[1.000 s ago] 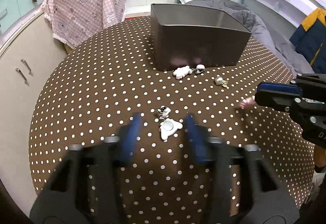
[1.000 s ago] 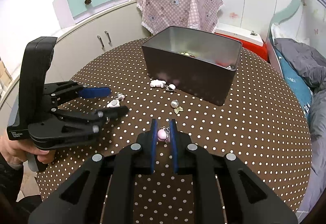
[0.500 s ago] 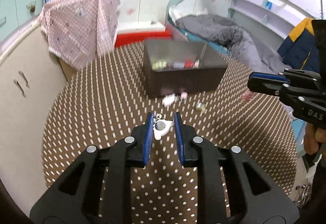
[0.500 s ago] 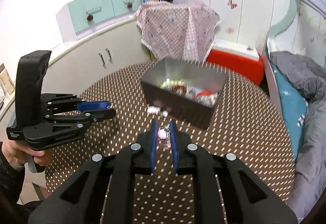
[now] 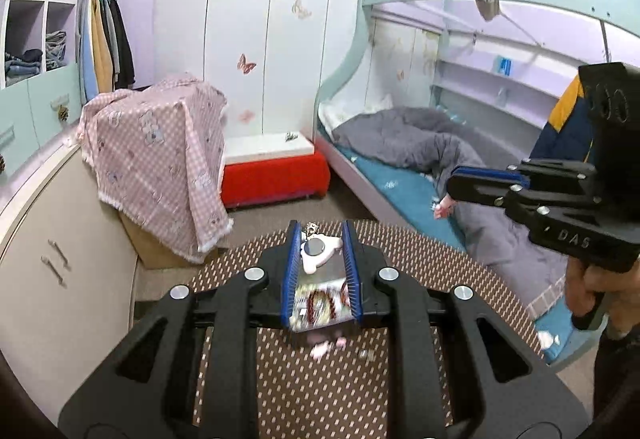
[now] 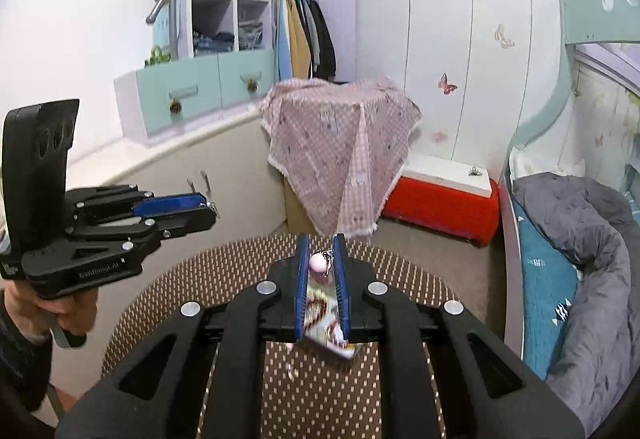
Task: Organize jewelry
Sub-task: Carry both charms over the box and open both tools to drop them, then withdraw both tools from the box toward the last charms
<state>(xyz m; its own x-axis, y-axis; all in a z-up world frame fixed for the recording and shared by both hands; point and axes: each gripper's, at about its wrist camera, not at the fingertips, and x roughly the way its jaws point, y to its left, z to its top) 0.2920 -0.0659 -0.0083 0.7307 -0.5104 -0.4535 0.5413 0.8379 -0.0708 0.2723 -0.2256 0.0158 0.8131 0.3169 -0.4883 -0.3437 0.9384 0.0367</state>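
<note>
White charm (image 5: 318, 255) sits pinched between my left tool's (image 5: 319, 239) blue pads, lifted clear above the surface (image 5: 320, 379), a small silver clasp at its far end. Pink bead charm (image 6: 318, 264) is clamped the same way in my right tool (image 6: 320, 253), silver clip beside the bead, also up off the surface. Landmark is the metal box (image 5: 320, 303): from the left wrist view it lies under and just behind the white charm, seen through the gap between the pads, blurred, with mixed colourful pieces inside. From the right wrist view the box (image 6: 326, 319) is under the pink bead charm too, contents blurred. Just in front of the box, on the dotted brown surface, I see a pale pink-white piece (image 5: 326, 345) and a tiny one beside it, both too smeared to name. Right tool (image 5: 486, 181) shows from the left wrist view well right of the box, raised; left tool (image 6: 176, 209) shows from the right wrist view well left of the box, raised.
</note>
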